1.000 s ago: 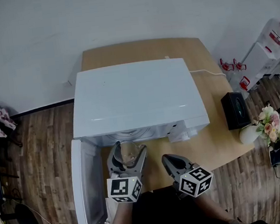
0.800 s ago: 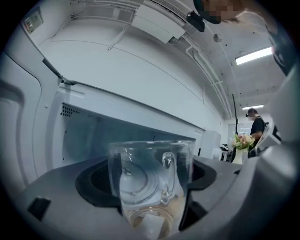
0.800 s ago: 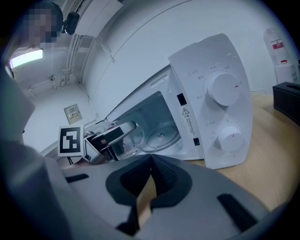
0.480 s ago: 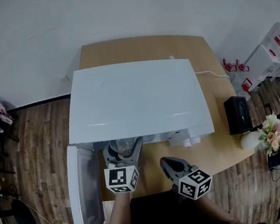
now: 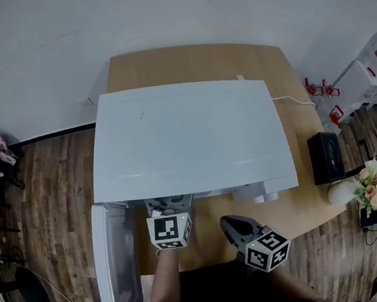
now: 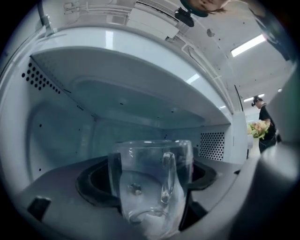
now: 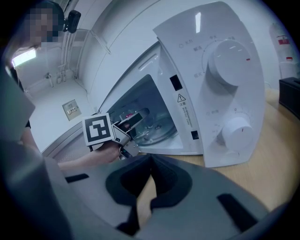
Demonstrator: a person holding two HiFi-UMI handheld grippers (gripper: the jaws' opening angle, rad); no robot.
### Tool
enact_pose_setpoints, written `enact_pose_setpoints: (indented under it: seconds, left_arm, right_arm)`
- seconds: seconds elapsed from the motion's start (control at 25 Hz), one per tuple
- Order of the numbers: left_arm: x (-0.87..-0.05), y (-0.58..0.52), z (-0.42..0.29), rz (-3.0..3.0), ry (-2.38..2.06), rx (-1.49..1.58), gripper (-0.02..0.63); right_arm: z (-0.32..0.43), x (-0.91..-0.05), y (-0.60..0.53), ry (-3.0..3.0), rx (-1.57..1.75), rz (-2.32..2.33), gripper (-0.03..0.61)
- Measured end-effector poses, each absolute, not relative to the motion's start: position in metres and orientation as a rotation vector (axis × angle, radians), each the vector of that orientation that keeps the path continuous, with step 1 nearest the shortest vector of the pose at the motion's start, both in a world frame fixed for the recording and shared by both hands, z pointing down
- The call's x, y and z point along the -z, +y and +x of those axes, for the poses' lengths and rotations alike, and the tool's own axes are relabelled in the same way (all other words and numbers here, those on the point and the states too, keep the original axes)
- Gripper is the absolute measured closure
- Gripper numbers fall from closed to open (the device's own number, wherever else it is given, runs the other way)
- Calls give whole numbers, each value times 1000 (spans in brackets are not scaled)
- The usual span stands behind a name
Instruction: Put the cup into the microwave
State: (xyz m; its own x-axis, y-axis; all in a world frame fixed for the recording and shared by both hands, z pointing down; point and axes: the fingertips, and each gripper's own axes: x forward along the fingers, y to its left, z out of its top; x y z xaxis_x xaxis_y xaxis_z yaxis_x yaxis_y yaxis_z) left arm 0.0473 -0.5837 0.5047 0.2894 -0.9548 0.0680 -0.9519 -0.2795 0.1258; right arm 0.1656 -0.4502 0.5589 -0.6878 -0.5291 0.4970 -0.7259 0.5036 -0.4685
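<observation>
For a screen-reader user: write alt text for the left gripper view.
A clear glass mug, handle toward the camera, is gripped between the jaws of the left gripper at the mouth of an open microwave. Its pale cavity fills the view, with a perforated vent panel on the right wall.

It seems to be an office or test room, not a home kitchen. A white microwave (image 5: 187,137) stands alone on a wooden table (image 5: 192,63) against a bare white wall (image 5: 174,14). The floor (image 5: 52,195) is of wood planks, with long ceiling lights (image 6: 247,44) above and flowers (image 5: 369,181) nearby.
</observation>
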Motion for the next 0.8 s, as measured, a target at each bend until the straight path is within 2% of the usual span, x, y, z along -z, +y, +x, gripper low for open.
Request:
enact_pose_setpoints:
  seconds: [0.44,0.8]
  left_arm:
    - [-521,-611,48,2412,-1804,-86,213]
    - [-530,-607,63,2487,-1800,-301,213]
  right_arm:
    - [169,-564,-456,-2441,-982,1073,586]
    - [168,-564,-450,-2444,-978,1078,586]
